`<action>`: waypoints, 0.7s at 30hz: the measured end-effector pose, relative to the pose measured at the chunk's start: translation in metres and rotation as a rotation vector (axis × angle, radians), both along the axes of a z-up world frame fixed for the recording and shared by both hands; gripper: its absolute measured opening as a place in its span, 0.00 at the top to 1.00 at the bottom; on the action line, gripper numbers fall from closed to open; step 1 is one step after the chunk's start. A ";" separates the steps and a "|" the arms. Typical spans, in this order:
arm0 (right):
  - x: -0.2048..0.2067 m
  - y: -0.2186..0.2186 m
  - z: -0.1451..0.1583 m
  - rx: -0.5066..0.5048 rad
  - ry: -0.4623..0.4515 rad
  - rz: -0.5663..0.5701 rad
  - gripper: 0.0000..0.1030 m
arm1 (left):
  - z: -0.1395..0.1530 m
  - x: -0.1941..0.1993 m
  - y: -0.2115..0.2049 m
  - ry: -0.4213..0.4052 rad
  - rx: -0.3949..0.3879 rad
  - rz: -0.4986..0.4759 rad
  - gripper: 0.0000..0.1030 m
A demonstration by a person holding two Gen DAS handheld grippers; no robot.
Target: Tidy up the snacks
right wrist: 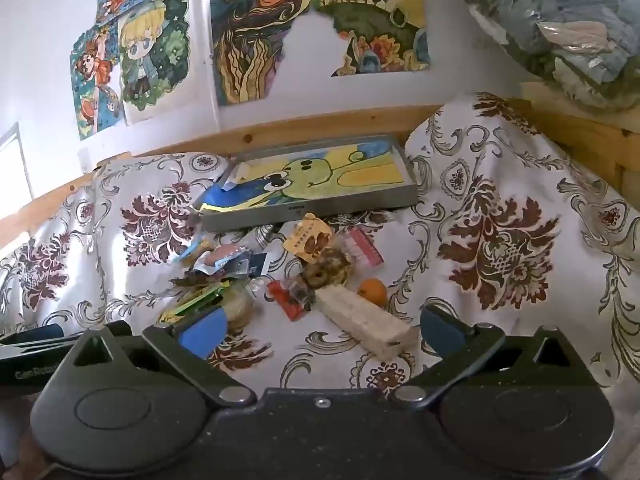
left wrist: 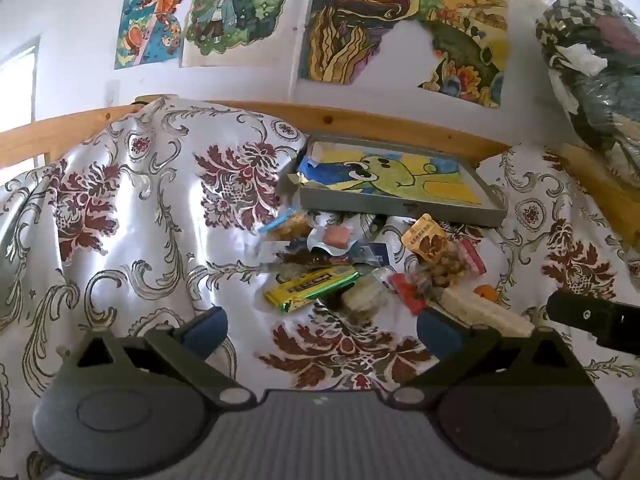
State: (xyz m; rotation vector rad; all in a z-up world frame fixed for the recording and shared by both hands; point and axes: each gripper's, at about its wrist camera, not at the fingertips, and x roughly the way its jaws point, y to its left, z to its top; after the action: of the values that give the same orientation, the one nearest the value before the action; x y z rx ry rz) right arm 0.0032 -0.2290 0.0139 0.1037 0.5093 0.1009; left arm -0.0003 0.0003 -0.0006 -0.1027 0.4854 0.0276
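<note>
A heap of wrapped snacks lies on a floral cloth in front of a shallow grey tray (left wrist: 400,205) (right wrist: 308,211) with a cartoon picture on its floor. The heap holds a yellow-green bar (left wrist: 316,285) (right wrist: 192,302), a pale wafer pack (left wrist: 484,312) (right wrist: 368,324), an orange packet (left wrist: 426,240) (right wrist: 310,240), a red wrapper (left wrist: 408,292) (right wrist: 286,300) and a small orange fruit (right wrist: 373,291). My left gripper (left wrist: 322,330) stands open just short of the heap, nothing between its fingers. My right gripper (right wrist: 320,330) is open too, with the wafer pack's end between its fingertips, untouched.
A wooden rail (left wrist: 360,120) and a wall with drawings (right wrist: 256,40) stand behind the tray. A plastic-wrapped bundle (right wrist: 560,32) rests on the rail at the upper right. The floral cloth (left wrist: 120,220) rises in folds to the left and right of the heap.
</note>
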 end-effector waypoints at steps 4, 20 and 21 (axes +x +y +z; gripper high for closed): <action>0.001 0.002 0.000 -0.002 0.003 0.000 0.01 | -0.001 0.000 -0.001 0.003 0.002 0.001 0.00; 0.001 0.000 -0.001 -0.002 0.005 -0.001 0.01 | -0.002 -0.002 0.000 0.023 -0.011 0.005 0.00; 0.002 0.000 -0.001 -0.001 0.006 -0.001 0.01 | -0.003 -0.002 0.000 0.023 -0.012 0.005 0.00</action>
State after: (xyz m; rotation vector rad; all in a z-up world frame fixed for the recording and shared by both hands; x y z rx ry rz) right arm 0.0048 -0.2289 0.0125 0.1034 0.5151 0.0992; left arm -0.0027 0.0003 -0.0035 -0.1157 0.5088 0.0304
